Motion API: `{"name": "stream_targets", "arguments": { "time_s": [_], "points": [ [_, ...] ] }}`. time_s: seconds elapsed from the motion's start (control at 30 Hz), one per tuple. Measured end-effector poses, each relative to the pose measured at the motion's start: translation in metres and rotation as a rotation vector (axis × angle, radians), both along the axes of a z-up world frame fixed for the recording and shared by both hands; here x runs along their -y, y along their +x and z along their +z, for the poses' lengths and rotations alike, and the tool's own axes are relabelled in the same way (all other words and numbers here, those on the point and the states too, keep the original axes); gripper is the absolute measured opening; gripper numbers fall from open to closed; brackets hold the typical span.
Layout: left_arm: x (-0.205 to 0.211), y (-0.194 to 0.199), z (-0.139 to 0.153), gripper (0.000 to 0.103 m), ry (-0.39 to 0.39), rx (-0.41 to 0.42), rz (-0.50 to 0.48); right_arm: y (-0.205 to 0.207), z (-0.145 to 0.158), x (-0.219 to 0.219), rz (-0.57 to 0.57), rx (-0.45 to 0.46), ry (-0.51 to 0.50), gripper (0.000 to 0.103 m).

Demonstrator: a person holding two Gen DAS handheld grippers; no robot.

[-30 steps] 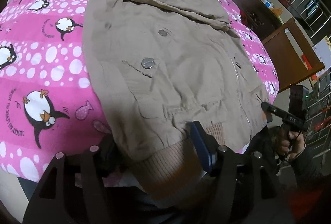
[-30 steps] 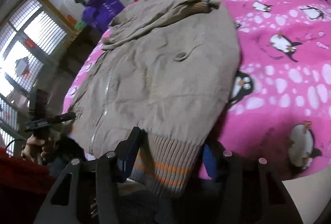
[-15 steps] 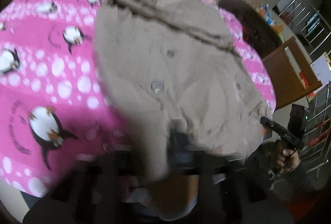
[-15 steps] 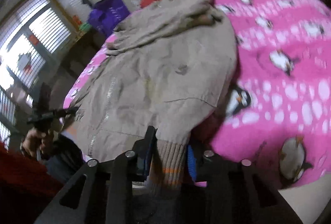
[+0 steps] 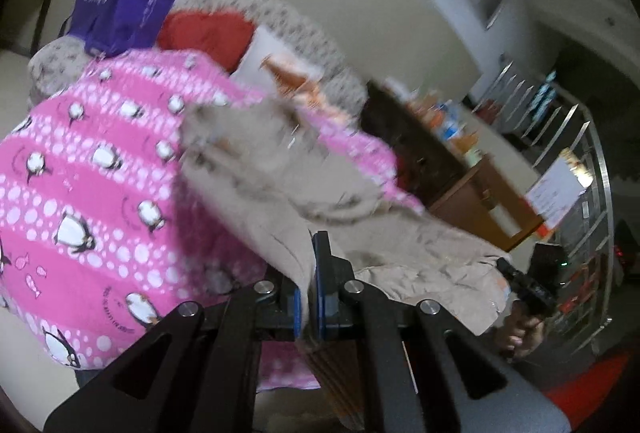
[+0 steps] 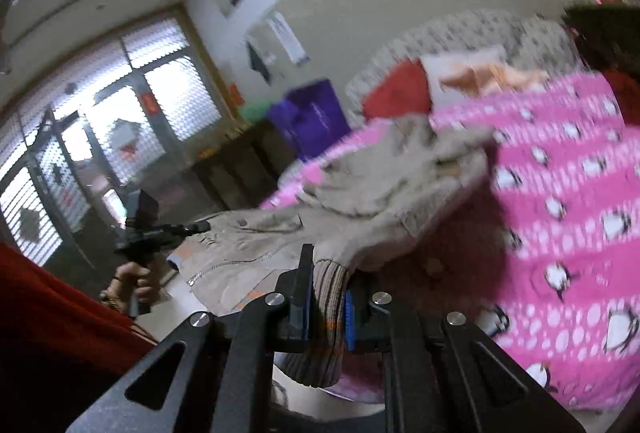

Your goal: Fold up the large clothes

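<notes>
At the bottom centre of each wrist view, my left claw point(image 5: 308, 293) pinched the beige jacket point(image 5: 272, 185) at its lower edge, and my right claw point(image 6: 326, 297), its jaws just closing, clamped the ribbed hem point(image 6: 326, 313). Raised off the pink penguin blanket point(image 5: 80, 193), the hem should, I judged, travel level toward the collar. A purple bag point(image 5: 120, 1) stood upper left, apart.
</notes>
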State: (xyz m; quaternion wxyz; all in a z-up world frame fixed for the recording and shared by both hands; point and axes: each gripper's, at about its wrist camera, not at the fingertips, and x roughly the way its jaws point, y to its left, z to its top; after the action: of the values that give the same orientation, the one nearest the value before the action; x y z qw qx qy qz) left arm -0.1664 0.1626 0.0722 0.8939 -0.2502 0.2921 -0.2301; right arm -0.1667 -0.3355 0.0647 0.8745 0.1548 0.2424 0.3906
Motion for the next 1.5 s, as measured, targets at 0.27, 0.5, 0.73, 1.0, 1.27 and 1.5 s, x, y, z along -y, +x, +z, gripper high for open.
{"name": "stream_targets", "arguments": {
  "time_s": [0.27,0.5,0.73,1.0,1.27,1.5],
  "points": [
    [0.007,0.003,0.014,0.004,-0.006,0.034,-0.025,0.000,0.028,0.006,-0.008,0.037,0.048,0.011],
    [0.008,0.082,-0.019,0.004,0.006,-0.102,0.037,0.076,-0.020,0.006,-0.106,-0.104,0.083,0.011],
    [0.011,0.185,-0.026,0.004,0.083,-0.112,0.064,0.195,-0.053,0.011,-0.239,-0.250,0.161,0.011],
    [0.023,0.279,-0.081,0.004,0.217,-0.227,0.084,0.287,-0.105,-0.002,-0.340,-0.432,0.104,0.011],
    [0.014,0.306,-0.105,0.004,0.164,-0.256,0.141,0.323,-0.126,-0.012,-0.381,-0.468,0.052,0.011],
    [0.021,0.313,-0.087,0.007,0.186,-0.159,0.128,0.326,-0.126,-0.004,-0.422,-0.430,0.095,0.011]
  ]
}}
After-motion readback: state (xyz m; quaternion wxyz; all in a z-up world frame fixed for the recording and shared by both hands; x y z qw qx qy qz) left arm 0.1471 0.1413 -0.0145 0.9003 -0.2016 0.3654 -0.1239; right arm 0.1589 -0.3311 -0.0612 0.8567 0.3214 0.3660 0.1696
